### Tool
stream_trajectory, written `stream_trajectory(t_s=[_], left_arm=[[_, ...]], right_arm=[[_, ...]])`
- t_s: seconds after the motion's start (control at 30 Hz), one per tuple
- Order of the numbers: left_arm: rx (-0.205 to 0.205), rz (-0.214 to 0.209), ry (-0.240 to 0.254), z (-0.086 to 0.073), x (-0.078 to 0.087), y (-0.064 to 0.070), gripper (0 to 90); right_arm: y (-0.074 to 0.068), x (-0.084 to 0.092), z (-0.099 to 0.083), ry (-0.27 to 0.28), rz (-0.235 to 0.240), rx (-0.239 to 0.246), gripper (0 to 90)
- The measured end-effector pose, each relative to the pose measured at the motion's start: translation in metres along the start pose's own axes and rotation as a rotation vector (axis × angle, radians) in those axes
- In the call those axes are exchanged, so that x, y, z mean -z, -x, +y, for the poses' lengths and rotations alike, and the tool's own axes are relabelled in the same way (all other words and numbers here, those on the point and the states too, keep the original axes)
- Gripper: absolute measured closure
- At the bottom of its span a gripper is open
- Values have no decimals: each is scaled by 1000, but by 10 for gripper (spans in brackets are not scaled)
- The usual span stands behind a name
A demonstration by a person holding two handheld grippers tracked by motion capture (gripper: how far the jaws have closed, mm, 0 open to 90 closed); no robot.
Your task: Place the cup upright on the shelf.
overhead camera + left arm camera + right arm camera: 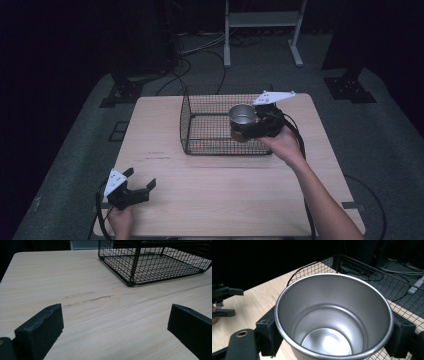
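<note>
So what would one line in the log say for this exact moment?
right tool: shut on metal cup, held upright over wire basket | left tool: open, holding nothing, near front left of table | cup interior: nothing inside

A lab or recording studio: black curtained walls enclose a grey carpeted floor, loose cables run at upper centre, beside a white stand's legs, around one pale wooden tabletop.

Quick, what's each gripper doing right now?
Left gripper: open, holding nothing, low over the table.
Right gripper: closed on the metal cup, above the wire basket.
</note>
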State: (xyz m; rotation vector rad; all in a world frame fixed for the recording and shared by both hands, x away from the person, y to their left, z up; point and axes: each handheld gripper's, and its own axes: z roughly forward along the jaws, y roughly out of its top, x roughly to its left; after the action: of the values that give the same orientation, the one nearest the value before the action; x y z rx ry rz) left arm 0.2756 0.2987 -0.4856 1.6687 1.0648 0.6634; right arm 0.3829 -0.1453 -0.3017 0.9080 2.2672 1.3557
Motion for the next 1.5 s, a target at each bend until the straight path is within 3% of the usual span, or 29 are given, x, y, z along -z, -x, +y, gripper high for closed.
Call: stream_trajectory(t_s=[0.67,1.13,1.33,1.37,1.5], left_arm=[[0,-3,-3,0,1,0,0],[2,-6,4,0,1,-1,0],[6,-6,8,0,1,-1,0],[7,-7,8,0,1,-1,0],[8,-8,8,0,1,-1,0]], right_arm=[[14,-23,30,-20,-39,-12,179],[36,-60,41,-76,-84,-66,179],[44,-76,41,-89,-102,-98,179],[46,-80,40,-92,-104,-122,179],[50,-88,37,-106,-111,-110,179]])
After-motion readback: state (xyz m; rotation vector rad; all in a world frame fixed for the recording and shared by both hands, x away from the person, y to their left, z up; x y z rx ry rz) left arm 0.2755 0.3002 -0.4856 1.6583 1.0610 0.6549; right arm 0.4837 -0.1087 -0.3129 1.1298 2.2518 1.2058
